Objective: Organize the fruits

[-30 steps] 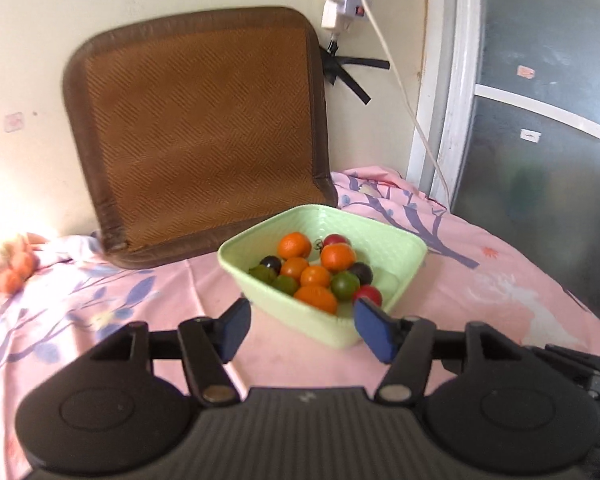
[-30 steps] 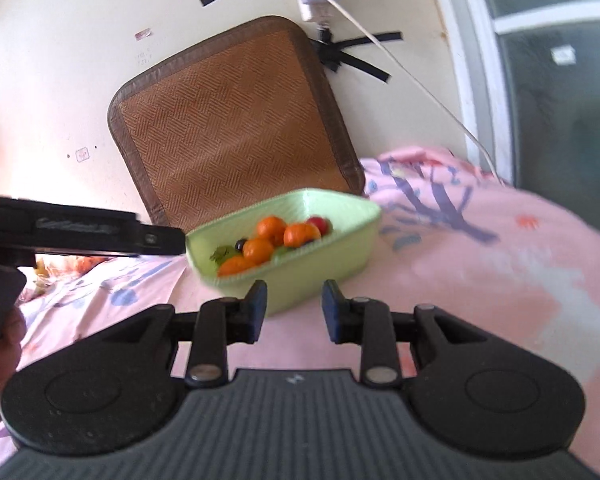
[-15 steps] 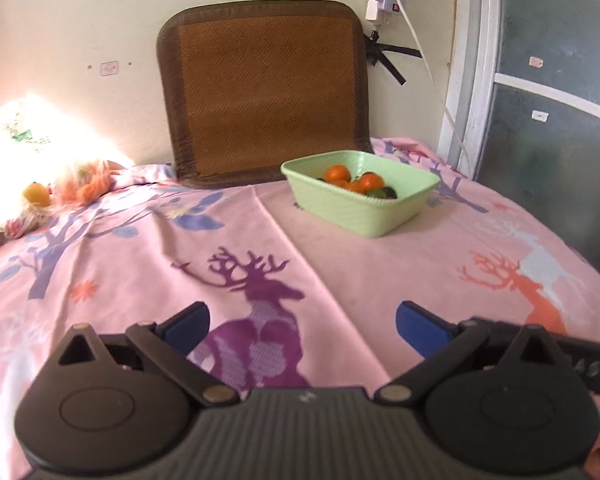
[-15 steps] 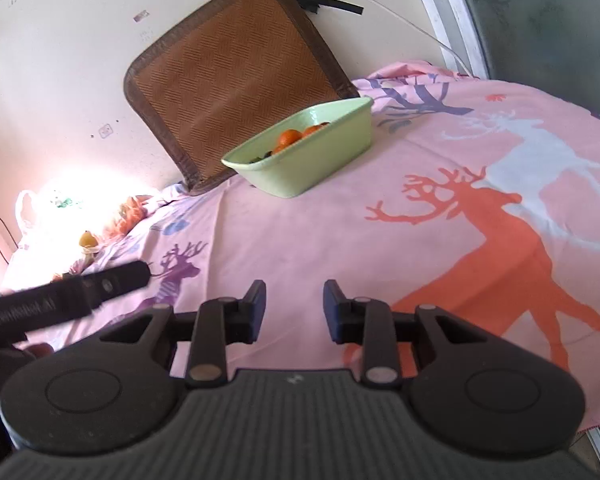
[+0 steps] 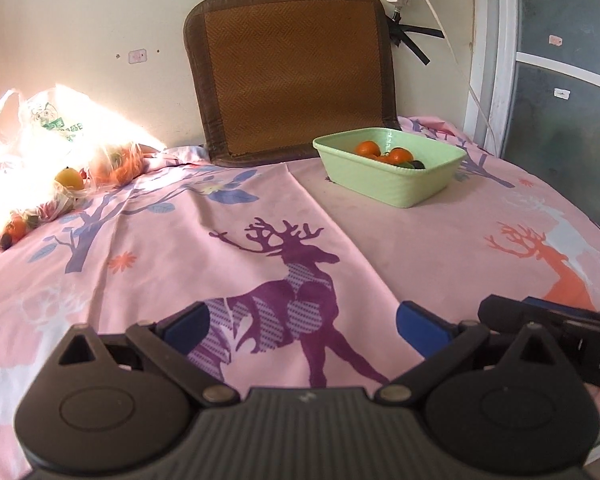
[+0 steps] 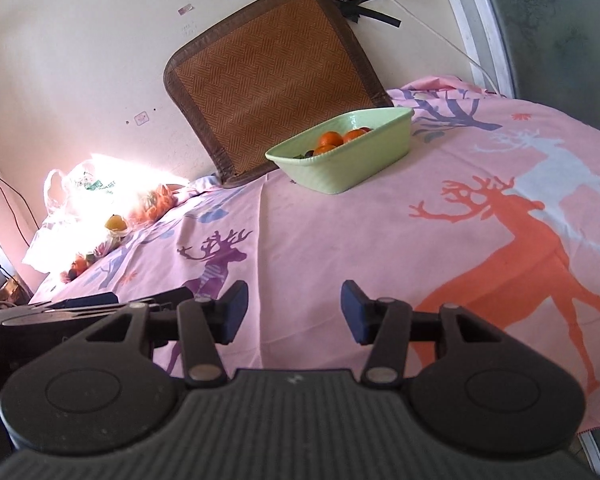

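Observation:
A pale green bowl (image 5: 392, 184) stands at the far right of the pink deer-print cloth, holding orange fruits (image 5: 367, 148) and darker ones. It also shows in the right wrist view (image 6: 352, 168) with its oranges (image 6: 330, 139). My left gripper (image 5: 304, 326) is open and empty, low over the near cloth, far from the bowl. My right gripper (image 6: 293, 312) is open and empty, also near the front edge. A yellow fruit (image 5: 69, 178) and small orange fruits (image 5: 17, 228) lie at the far left by a plastic bag.
A brown woven mat (image 5: 295, 72) leans on the wall behind the bowl. A white plastic bag (image 5: 51, 124) sits in glaring sunlight at far left. A glass door (image 5: 560, 60) stands at the right. The right gripper's body (image 5: 548, 316) shows beside my left one.
Both grippers have pulled back from the bowl toward the table's front edge. The left jaws have opened wider and the right jaws have opened.

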A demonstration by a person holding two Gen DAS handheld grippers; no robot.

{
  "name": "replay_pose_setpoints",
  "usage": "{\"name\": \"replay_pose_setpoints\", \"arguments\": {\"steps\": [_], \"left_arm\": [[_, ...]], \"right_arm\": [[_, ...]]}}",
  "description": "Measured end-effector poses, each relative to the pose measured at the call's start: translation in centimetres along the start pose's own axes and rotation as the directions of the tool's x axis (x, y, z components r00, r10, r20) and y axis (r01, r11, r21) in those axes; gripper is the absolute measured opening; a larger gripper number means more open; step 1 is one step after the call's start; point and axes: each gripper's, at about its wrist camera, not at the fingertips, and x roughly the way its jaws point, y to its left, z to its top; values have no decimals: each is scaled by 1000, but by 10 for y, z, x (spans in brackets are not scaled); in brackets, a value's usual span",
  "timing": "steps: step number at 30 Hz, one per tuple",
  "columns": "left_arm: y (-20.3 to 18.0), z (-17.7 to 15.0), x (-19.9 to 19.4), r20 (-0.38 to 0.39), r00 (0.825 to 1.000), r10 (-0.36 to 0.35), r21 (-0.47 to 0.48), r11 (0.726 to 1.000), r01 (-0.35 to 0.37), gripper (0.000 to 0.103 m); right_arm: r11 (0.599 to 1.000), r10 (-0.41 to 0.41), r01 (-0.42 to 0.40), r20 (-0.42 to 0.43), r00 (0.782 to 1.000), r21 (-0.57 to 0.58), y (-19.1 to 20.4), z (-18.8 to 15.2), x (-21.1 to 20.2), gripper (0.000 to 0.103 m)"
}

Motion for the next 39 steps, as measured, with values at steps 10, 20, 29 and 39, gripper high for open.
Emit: {"name": "replay_pose_setpoints", "arguments": {"steps": [10, 20, 29, 39], "left_arm": [[-5, -3, -1, 26, 998, 49, 21, 999, -49, 103], [-11, -4, 2, 56, 991, 125, 48, 991, -128, 103], [-11, -6, 7, 51, 989, 139, 53, 988, -142, 103], [-9, -6, 10, 25, 991, 134, 43, 990, -135, 103]], "right_arm": [[1000, -4, 4, -7, 1000, 12, -2, -2, 1, 58], [1000, -11, 12, -19, 1000, 28, -7, -3, 5, 60], [999, -12, 13, -29, 999, 35, -8, -4, 8, 61], [999, -16, 17, -35, 999, 43, -9, -4, 11, 61]]}}
